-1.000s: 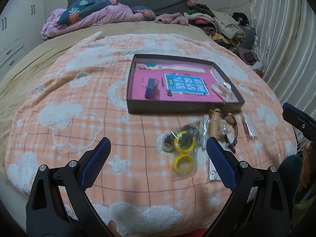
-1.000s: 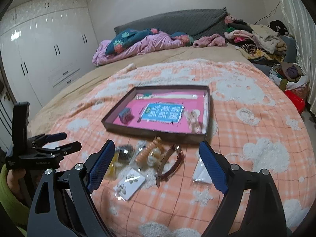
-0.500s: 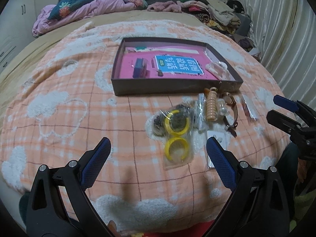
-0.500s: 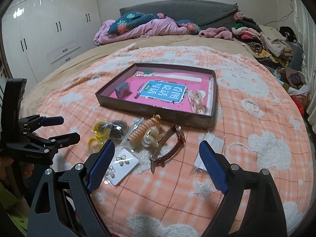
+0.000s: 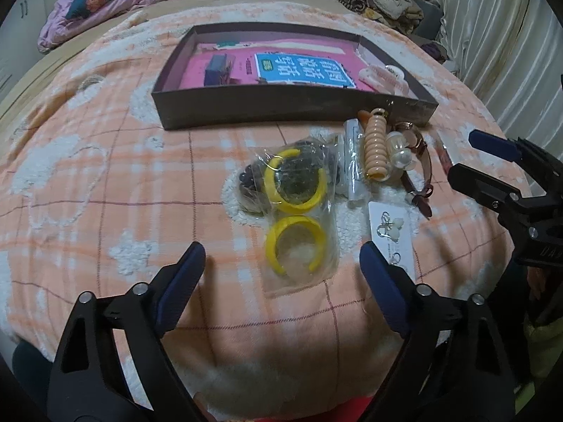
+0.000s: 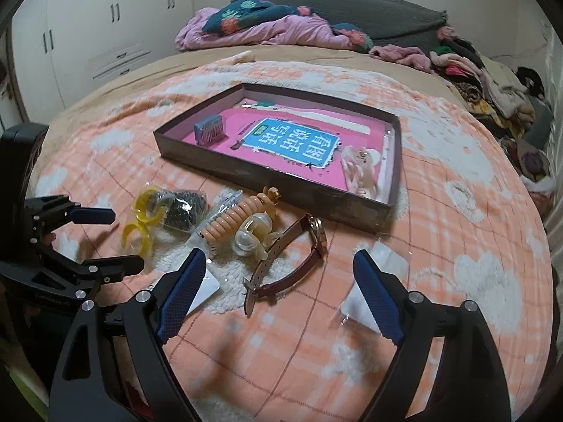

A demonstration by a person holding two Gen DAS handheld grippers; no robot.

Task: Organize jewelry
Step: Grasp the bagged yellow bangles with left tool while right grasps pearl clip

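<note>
A dark shallow box (image 5: 281,107) (image 6: 267,176) with a pink lining lies on the orange blanket. In front of it lie loose items: a clear bag with two yellow bangles (image 5: 295,211) (image 6: 142,218), a peach spiral hair tie (image 5: 374,149) (image 6: 232,219), a brown-strap watch (image 6: 295,256) (image 5: 420,161), an earring card (image 5: 390,234) and a small clear packet (image 6: 380,263). My left gripper (image 5: 281,263) is open and empty just short of the bangle bag. My right gripper (image 6: 278,272) is open and empty, above the watch strap.
Inside the box lie a blue hair clip (image 6: 209,130), a blue label (image 6: 292,142) and a pale claw clip (image 6: 359,168). Bedding (image 6: 253,26) and piled clothes (image 6: 485,81) lie at the far side. A curtain (image 5: 510,28) hangs on the right.
Both grippers have moved forward and down toward the loose items. The bangle bag and the watch now sit close before the fingers. Both stay open.
</note>
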